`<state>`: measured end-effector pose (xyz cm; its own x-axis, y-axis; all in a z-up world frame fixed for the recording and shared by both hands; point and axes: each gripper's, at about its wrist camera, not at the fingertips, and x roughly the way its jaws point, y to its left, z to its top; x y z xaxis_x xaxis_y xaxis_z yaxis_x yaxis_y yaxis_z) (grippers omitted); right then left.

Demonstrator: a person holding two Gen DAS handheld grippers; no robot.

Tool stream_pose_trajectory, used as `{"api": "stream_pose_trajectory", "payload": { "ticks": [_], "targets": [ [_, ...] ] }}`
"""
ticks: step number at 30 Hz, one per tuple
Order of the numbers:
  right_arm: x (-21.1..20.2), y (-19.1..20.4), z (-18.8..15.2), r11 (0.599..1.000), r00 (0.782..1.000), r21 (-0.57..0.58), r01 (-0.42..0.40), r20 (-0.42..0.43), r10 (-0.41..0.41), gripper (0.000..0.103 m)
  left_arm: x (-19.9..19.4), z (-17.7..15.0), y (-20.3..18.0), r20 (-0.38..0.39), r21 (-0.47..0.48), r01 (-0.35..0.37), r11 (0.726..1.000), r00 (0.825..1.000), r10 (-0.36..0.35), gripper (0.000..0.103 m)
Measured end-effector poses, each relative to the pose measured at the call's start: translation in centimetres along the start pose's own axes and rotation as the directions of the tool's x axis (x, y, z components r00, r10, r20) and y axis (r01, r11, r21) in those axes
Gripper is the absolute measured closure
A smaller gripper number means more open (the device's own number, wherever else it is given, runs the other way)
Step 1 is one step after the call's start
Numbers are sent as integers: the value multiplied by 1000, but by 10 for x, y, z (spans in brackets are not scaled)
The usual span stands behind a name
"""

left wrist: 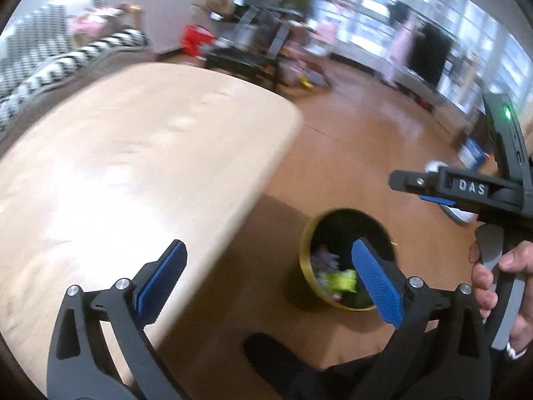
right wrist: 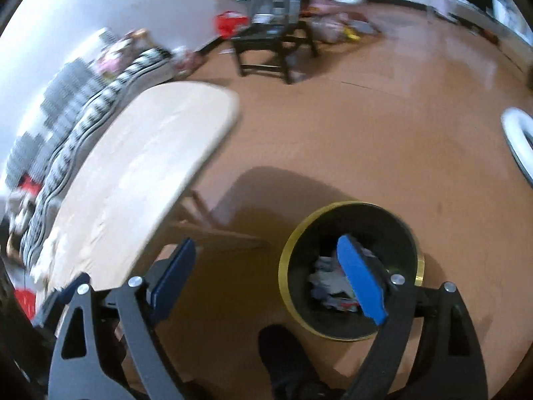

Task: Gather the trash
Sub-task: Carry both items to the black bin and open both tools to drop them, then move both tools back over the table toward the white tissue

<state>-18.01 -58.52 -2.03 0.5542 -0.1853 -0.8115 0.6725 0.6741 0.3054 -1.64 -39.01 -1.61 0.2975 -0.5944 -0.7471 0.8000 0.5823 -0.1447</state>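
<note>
A pale wooden bench (left wrist: 133, 173) is seen at left. The left hand-held gripper (left wrist: 269, 278) is held wide open and empty. A round black gold-rimmed waste bin (right wrist: 289, 260) of crumpled trash (right wrist: 328, 281) stands on the floor beside the bench, below the right hand-held gripper (right wrist: 269, 278), likewise open and empty.

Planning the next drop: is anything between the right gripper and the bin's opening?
Nothing visible is. The right gripper is open and empty, and the bin stands uncovered on the floor beside the table. Trash already lies inside it, well below the rim.
</note>
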Motion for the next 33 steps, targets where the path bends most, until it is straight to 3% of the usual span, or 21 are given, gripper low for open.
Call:
{"api": "stream_pose_trajectory", "payload": {
  "ticks": [5,9,13,18,24,33],
  "targets": [
    [4,98,-14,972,998,-227,-55,12,60,19,-71,-19,87,73,-130,-171,977,981,181,7],
    [4,176,-32,924,988,-354,-144,-8,151,19,-128,-51,152,98,-227,-308,924,937,336,7],
    [-1,255,-62,842,970,-489,-227,-40,238,18,-174,-88,201,85,-318,-393,863,895,439,7],
    [-1,332,-108,725,935,-597,-343,-139,327,18,-210,-134,251,24,-384,-487,785,844,536,7],
    [3,385,-139,658,913,-642,-395,-194,359,18,-236,-163,293,-20,-490,-501,713,825,565,7],
    [11,410,-147,635,903,-651,-417,-218,370,18,-247,-172,300,-11,-494,-511,704,813,582,7]
  ]
}}
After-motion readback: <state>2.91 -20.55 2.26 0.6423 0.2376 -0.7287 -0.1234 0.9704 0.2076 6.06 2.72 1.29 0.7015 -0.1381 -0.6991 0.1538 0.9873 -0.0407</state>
